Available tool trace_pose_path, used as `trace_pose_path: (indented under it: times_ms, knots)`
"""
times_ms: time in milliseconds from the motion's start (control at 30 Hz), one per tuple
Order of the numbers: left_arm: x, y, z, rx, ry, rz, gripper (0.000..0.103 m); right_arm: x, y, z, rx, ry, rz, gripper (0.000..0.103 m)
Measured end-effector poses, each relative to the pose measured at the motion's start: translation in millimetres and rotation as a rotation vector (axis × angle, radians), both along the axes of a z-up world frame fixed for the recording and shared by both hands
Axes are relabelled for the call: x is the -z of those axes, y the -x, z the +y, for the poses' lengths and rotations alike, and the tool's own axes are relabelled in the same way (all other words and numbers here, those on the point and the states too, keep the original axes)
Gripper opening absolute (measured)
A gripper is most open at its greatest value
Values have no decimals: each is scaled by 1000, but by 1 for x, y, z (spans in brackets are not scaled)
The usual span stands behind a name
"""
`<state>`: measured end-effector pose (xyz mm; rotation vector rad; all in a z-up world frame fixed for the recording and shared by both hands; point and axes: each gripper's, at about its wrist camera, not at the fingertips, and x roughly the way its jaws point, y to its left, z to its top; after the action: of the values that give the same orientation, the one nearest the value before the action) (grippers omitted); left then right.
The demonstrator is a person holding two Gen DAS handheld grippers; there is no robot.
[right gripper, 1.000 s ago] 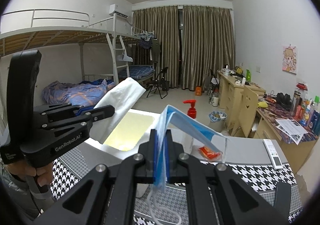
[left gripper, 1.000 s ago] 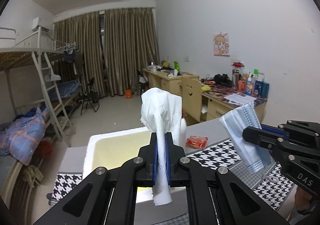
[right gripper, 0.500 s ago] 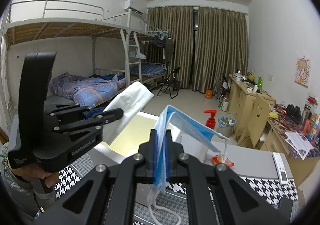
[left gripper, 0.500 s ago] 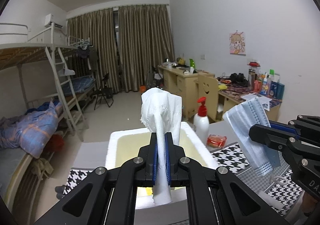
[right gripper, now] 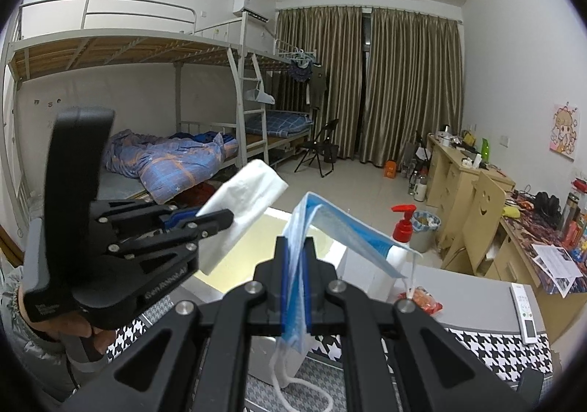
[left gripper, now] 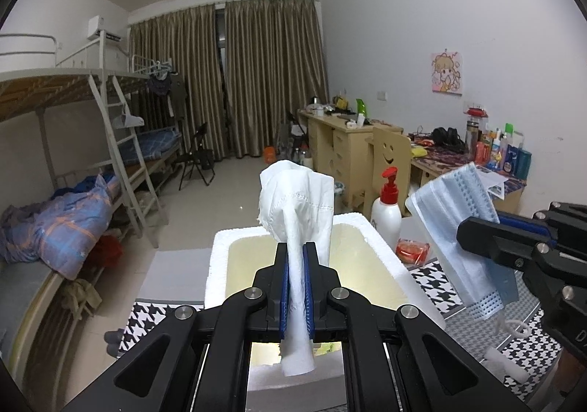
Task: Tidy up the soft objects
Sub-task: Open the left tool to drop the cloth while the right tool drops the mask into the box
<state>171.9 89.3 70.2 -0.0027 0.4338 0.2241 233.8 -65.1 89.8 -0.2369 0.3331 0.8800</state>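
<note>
L gripper: clamped on crumpled white tissue; white foam box directly below/ahead.
R gripper: clamped on blue pleated face mask; box lies to its left, farther.

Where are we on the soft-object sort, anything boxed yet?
Nothing visibly boxed: what shows of the white foam box is bare. In hand: left tongs clamp the white tissue, right tongs clamp the blue face mask, both above the box. Left: release both inside.

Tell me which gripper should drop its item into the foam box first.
Left, probably. The left gripper holds the tissue directly above the open foam box. The right gripper holds the face mask nearer the box's right edge.
</note>
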Motion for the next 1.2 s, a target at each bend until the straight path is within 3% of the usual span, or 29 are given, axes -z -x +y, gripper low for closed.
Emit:
trace_pose_path:
  times_ms: [67,200,367,667,1200]
  knots:
    - [3,-3,3,-1,3,14,15,0,-1,0,1,3,0,9]
    - [9,-5,12,-19,23,25,58,0,0,3,0,9,-3,9]
    - [8,2,22,-53,30,-1,78,1,2,9,-3,15,-1,9]
    - [2,20,34,-92,34,-54,94,1,4,23,-25,34,-10,9]
    - [-2,41,49,-144,30,-90,100,6,-1,45,-71,43,27,9]
